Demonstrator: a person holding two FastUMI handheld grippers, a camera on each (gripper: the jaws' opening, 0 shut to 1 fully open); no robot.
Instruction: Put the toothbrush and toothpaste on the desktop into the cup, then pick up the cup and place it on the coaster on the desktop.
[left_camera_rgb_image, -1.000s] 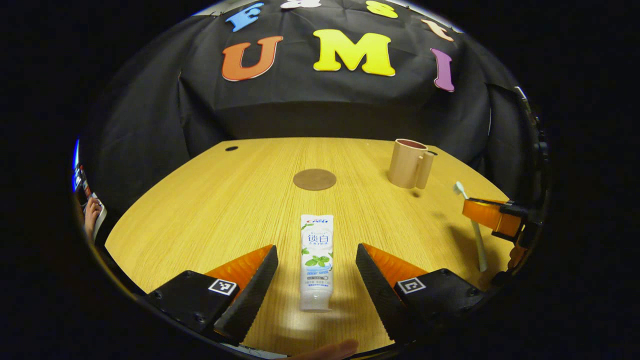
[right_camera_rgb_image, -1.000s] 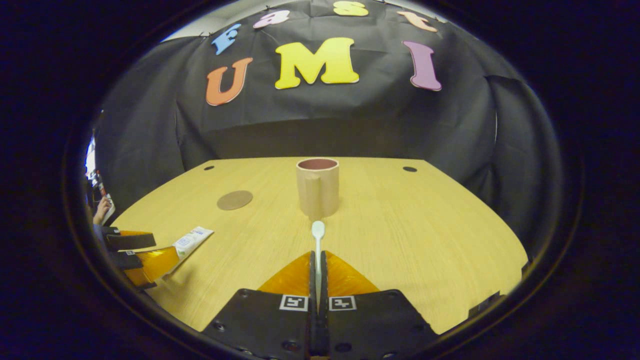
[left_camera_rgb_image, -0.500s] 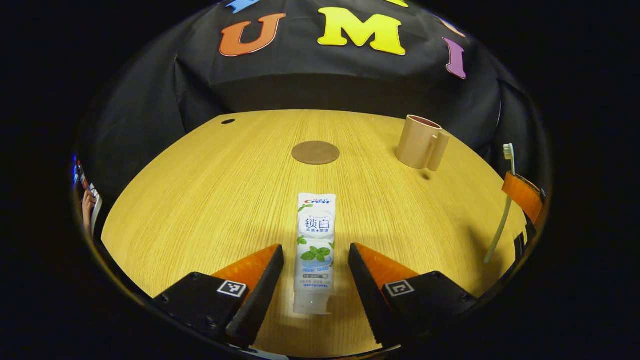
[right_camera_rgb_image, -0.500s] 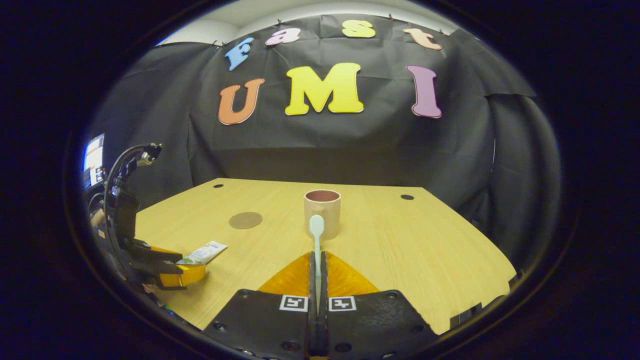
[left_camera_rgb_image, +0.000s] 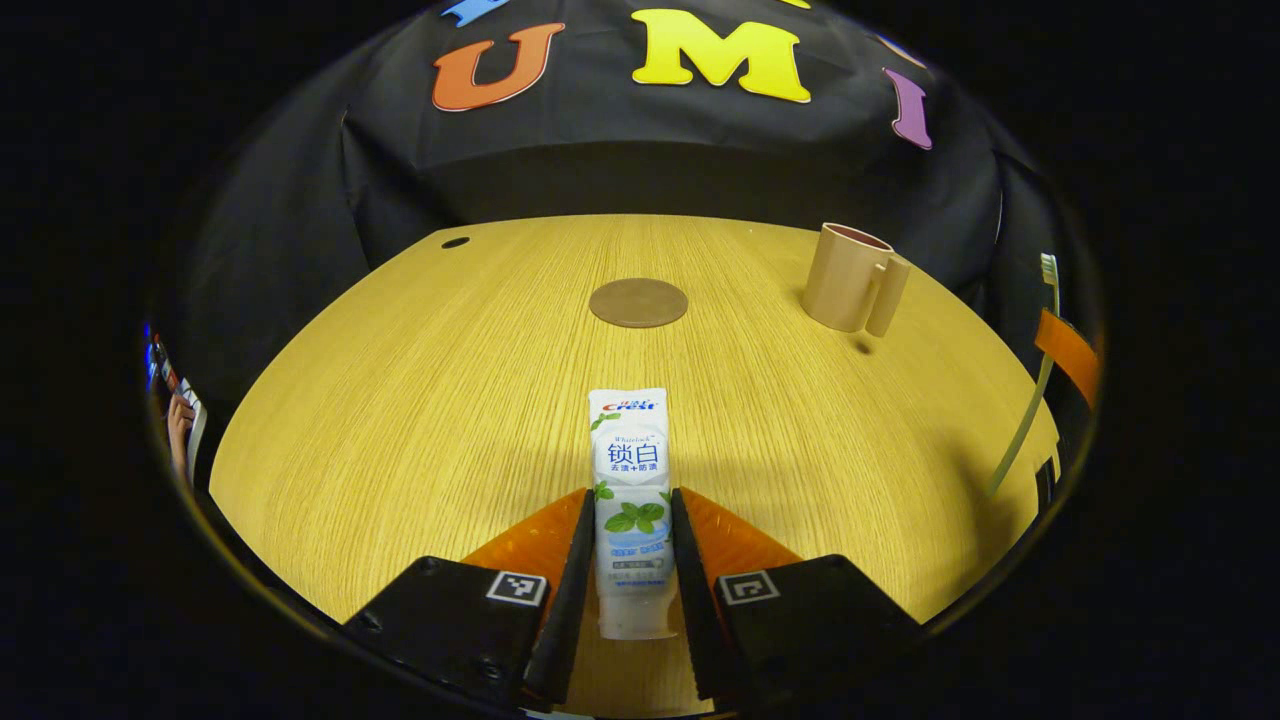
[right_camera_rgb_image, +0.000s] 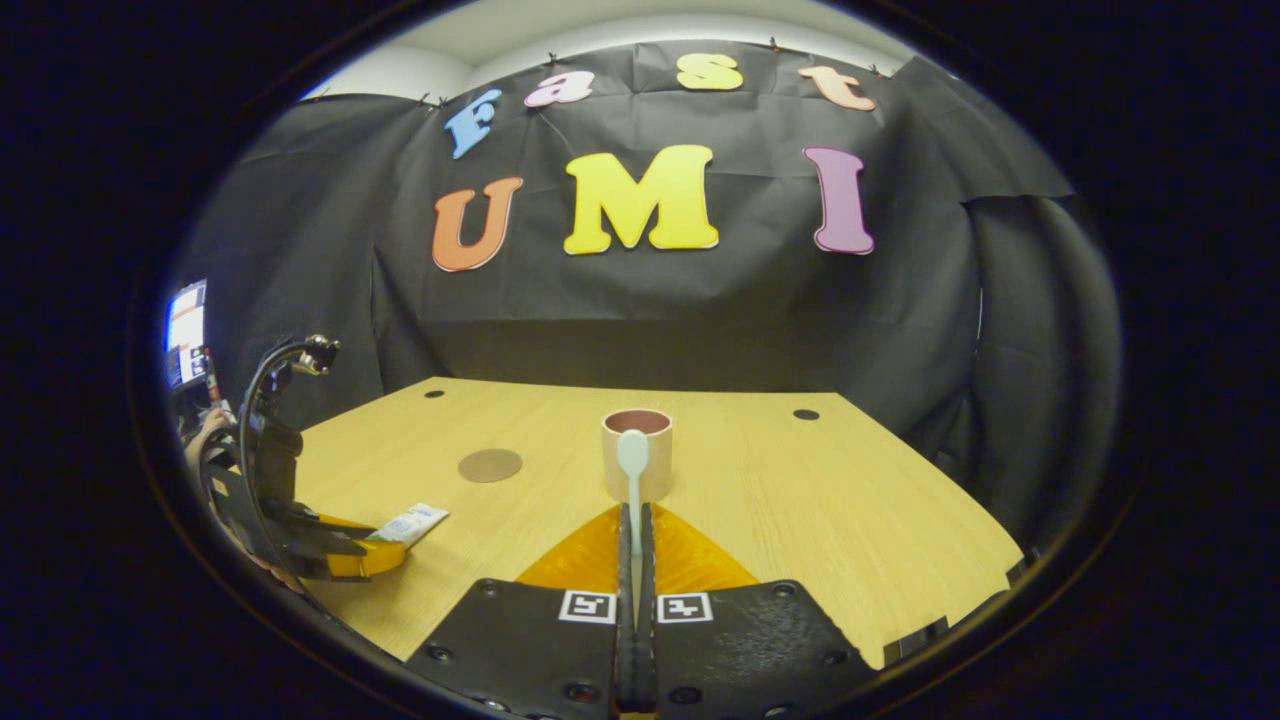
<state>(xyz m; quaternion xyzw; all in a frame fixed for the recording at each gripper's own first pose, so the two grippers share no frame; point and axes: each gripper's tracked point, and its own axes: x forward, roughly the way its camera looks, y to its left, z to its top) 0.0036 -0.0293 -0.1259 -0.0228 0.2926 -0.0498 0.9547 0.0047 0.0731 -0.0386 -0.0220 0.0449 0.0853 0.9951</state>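
left gripper fingers pinch toothpaste | right gripper clamps toothbrush, seemingly lifted

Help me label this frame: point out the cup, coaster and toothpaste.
cup (left_camera_rgb_image: 838, 278), left gripper view, side wall.
coaster (left_camera_rgb_image: 638, 302), left gripper view, top face.
toothpaste (left_camera_rgb_image: 628, 455), left gripper view, printed front.

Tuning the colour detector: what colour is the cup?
The cup is beige outside, with a darker reddish-brown inside; it shows best in the left gripper view.
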